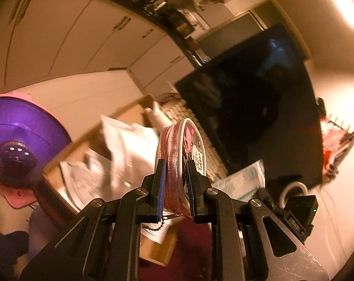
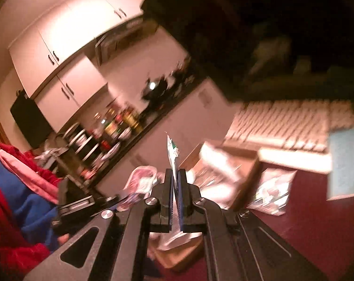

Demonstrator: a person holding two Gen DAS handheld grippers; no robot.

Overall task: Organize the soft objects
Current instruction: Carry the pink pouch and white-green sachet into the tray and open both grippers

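1. Between the two blue pads of my left gripper (image 1: 175, 185) sits a round pink zipper pouch (image 1: 180, 164). The jaws are clenched on it from both sides, and the pads press on its flat faces.
2. The pouch stands on its edge. Its zipper band runs straight away from the gripper, along the fingers, and about half of it sticks out past the fingertips. A small ball chain (image 1: 157, 226) hangs from it near the gripper's base.
3. The pouch looks soft and padded, with a printed picture and small text on the right face. I judge it will squash a little and not slip.
4. In my right gripper (image 2: 175, 182) I hold a thin white packet (image 2: 173, 154) with a green mark. The jaws are closed tight on it, and it stands up edge-on, pointing forward beyond the fingertips.
5. Ahead of and below both grippers is an open cardboard box (image 1: 130, 114) on a dark red surface (image 2: 305, 210), with white plastic packets (image 1: 130, 149) already inside.
6. In the left view the box lies to the left of the pouch and lower. In the right view it lies just right of the packet, so both hands are near it. I cannot tell which one is nearer.
7. I judge that the next move needs the pouch carried over the box opening before I let it go.
8. Around: a purple fan (image 1: 20, 138) at the left, a black screen (image 1: 258, 107) at the right, and kitchen cabinets (image 1: 59, 35) behind.
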